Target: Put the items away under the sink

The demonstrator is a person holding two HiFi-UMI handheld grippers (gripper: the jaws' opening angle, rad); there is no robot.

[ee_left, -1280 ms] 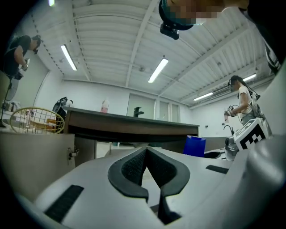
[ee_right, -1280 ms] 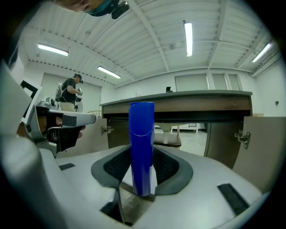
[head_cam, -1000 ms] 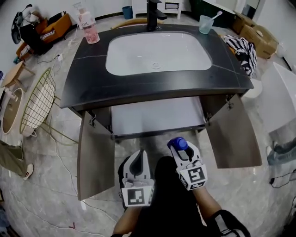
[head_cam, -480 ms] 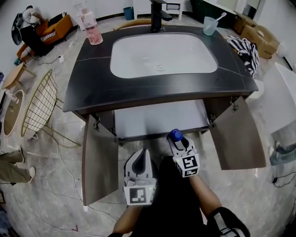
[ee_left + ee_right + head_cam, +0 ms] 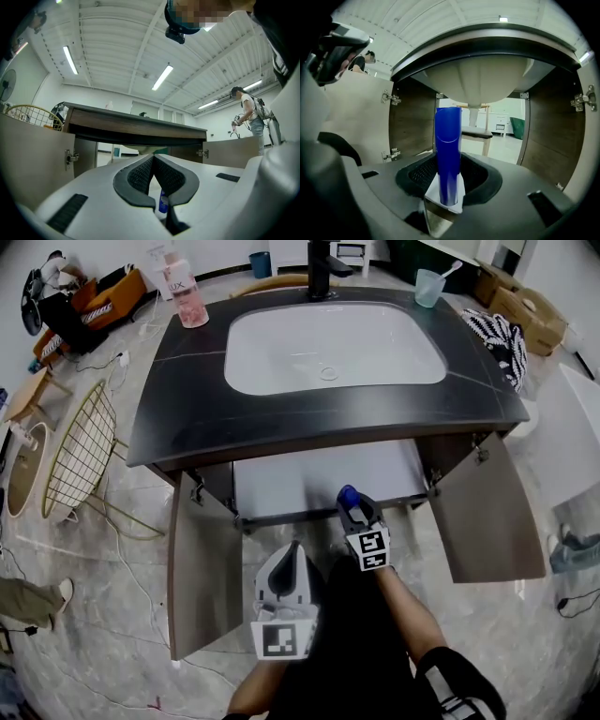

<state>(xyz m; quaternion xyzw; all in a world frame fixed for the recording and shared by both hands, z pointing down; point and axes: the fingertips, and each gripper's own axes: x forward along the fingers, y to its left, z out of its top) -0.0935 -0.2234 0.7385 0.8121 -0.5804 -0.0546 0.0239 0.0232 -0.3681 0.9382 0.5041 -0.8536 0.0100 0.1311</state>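
Observation:
A blue bottle (image 5: pixel 448 150) with a white label stands upright between the jaws of my right gripper (image 5: pixel 449 185), which is shut on it. In the head view the right gripper (image 5: pixel 356 510) is at the front edge of the open under-sink cabinet (image 5: pixel 309 474), with the bottle's blue cap (image 5: pixel 348 493) pointing in. Straight ahead in the right gripper view are the basin's underside (image 5: pixel 483 79) and the drain pipe (image 5: pixel 474 115). My left gripper (image 5: pixel 287 568) is lower and nearer me. Its pads (image 5: pixel 140 173) meet with nothing held.
Both cabinet doors stand open, the left door (image 5: pixel 197 568) and the right door (image 5: pixel 487 507). On the dark countertop (image 5: pixel 187 399) are a pink bottle (image 5: pixel 183 292), a faucet (image 5: pixel 323 259) and a green cup (image 5: pixel 429 287). A wire basket (image 5: pixel 80 446) stands at the left.
My right gripper has carried the blue bottle forward from near my body to the cabinet opening. The left gripper has barely moved.

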